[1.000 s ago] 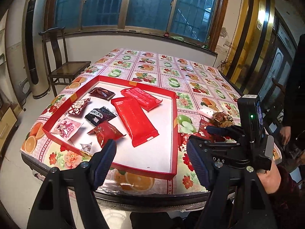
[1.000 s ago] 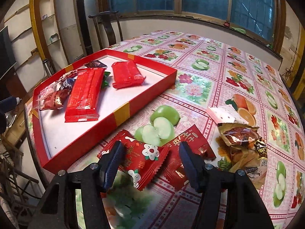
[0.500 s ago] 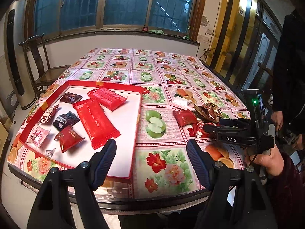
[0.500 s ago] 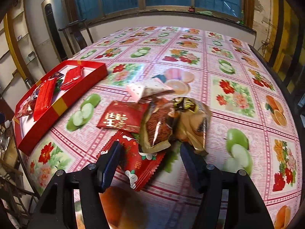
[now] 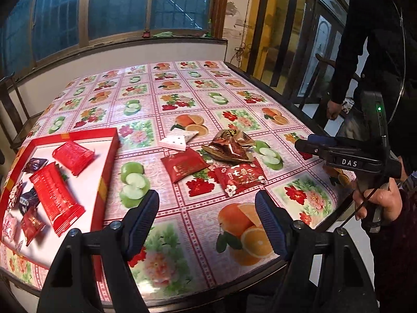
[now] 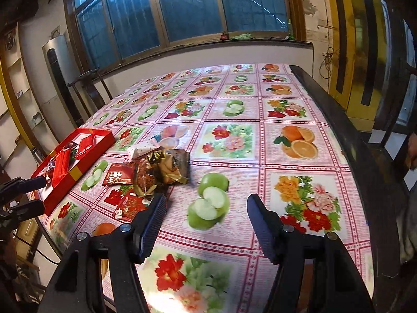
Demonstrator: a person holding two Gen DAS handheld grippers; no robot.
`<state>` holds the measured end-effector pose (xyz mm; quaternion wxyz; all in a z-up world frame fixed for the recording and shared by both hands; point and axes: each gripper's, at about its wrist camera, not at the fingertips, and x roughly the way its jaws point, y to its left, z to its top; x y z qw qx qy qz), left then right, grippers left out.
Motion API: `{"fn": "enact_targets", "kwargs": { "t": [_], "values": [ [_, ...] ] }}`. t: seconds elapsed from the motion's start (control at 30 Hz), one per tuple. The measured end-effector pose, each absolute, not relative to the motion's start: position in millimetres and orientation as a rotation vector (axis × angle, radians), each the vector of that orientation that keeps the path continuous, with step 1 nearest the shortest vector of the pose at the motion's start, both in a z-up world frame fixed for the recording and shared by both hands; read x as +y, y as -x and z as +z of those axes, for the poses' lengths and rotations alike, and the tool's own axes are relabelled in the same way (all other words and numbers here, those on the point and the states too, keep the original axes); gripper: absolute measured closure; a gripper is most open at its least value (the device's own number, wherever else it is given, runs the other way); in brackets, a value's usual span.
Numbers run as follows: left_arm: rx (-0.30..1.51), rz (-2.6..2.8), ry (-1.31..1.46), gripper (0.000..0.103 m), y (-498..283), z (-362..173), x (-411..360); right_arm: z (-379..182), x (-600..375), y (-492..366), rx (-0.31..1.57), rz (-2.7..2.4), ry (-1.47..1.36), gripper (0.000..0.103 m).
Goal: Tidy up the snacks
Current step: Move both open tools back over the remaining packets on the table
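Loose snack packets (image 5: 224, 161) are lying mid-desk, between the red tray (image 5: 105, 182) at the left edge and the right hand-held gripper (image 6: 204, 217), open and empty, jaws just widening; they sit left of it. Left hand-held gripper (image 5: 207, 219) also gaping empty, looking nearer

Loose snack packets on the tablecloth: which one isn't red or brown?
The white packet with small dark dots, farthest from the grippers; the others beside it are red or shiny brown-gold.

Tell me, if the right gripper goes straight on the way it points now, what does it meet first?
Probably only the bare tablecloth. The right gripper is open, with nothing between its fingers, and the loose snack pile lies off to its left. Depth is hard to judge.
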<state>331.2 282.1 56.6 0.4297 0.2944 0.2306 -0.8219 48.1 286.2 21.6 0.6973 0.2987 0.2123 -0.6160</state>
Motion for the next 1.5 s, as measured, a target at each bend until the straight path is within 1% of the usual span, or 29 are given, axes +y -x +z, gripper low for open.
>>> {"fn": "enact_targets", "kwargs": {
  "t": [0.13, 0.33, 0.67, 0.8, 0.87, 0.93, 1.0, 1.17, 1.3, 1.5],
  "values": [
    [0.569, -2.093, -0.769, 0.028, -313, 49, 278, 15, 292, -31, 0.478, -1.402, -0.705, 0.034],
    [0.622, -2.090, -0.829, 0.028, -317, 26, 271, 1, 285, -25, 0.510, -1.407, -0.756, 0.034],
    [0.592, -2.098, -0.836, 0.028, -334, 25, 273, -8, 245, -83, 0.629, -1.301, -0.710, 0.035],
    [0.607, -2.097, -0.796, 0.028, -346, 31, 275, -18, 201, -107, 0.697, -1.292, -0.724, 0.035],
    [0.606, -2.088, -0.785, 0.028, -353, 34, 278, -15, 181, -104, 0.639, -1.344, -0.728, 0.035],
    [0.598, -2.083, -0.778, 0.028, -363, 37, 282, -7, 173, -93, 0.544, -1.380, -0.769, 0.035],
    [0.581, -2.083, -0.782, 0.027, -369, 39, 284, -1, 176, -90, 0.490, -1.340, -0.781, 0.035],
    [0.540, -2.076, -0.780, 0.027, -382, 43, 279, 0, 210, -100, 0.503, -1.239, -0.788, 0.034],
    [0.531, -2.055, -0.748, 0.027, -390, 51, 273, -7, 238, -129, 0.568, -1.160, -0.755, 0.034],
    [0.510, -2.047, -0.747, 0.027, -395, 54, 283, -25, 246, -155, 0.618, -1.173, -0.767, 0.034]
  ]
}}
